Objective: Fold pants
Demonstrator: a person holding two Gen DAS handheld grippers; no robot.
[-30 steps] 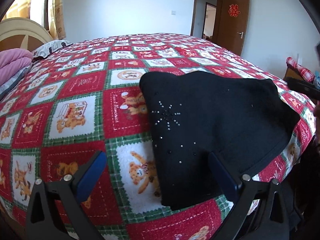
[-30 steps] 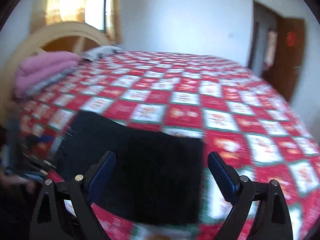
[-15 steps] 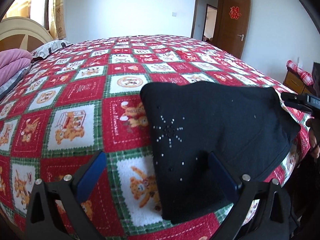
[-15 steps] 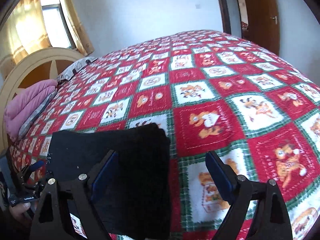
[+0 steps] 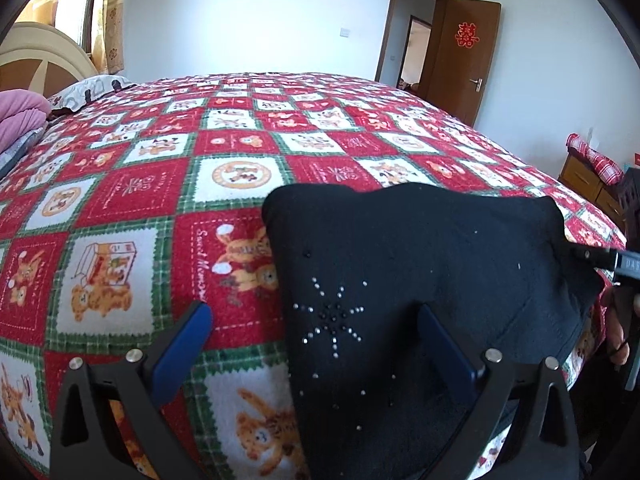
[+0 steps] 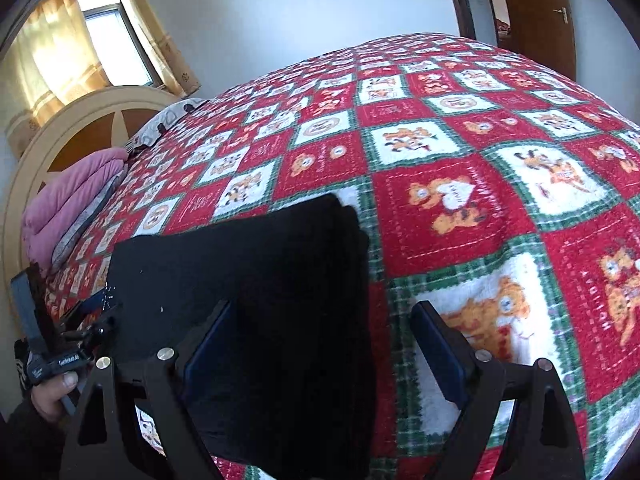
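The black pants (image 5: 420, 264) lie folded in a compact stack on the red patterned bedspread (image 5: 168, 184), near the bed's front edge, with a rhinestone star on top. My left gripper (image 5: 312, 320) is open and empty, held just above the stack's left end. My right gripper (image 6: 324, 320) is open and empty over the right edge of the pants (image 6: 260, 280). The right gripper's body also shows at the right of the left wrist view (image 5: 608, 260), and the left gripper shows at the left of the right wrist view (image 6: 76, 344).
Pink folded bedding (image 6: 72, 208) and a pillow (image 5: 92, 88) lie by the headboard (image 6: 72, 136). A brown door (image 5: 460, 52) stands open at the far right. A wooden cabinet (image 5: 588, 184) stands beside the bed at right.
The right gripper has swung and settled over the right edge of the pants. The left gripper has moved slightly nearer to the stack. Both stay open.
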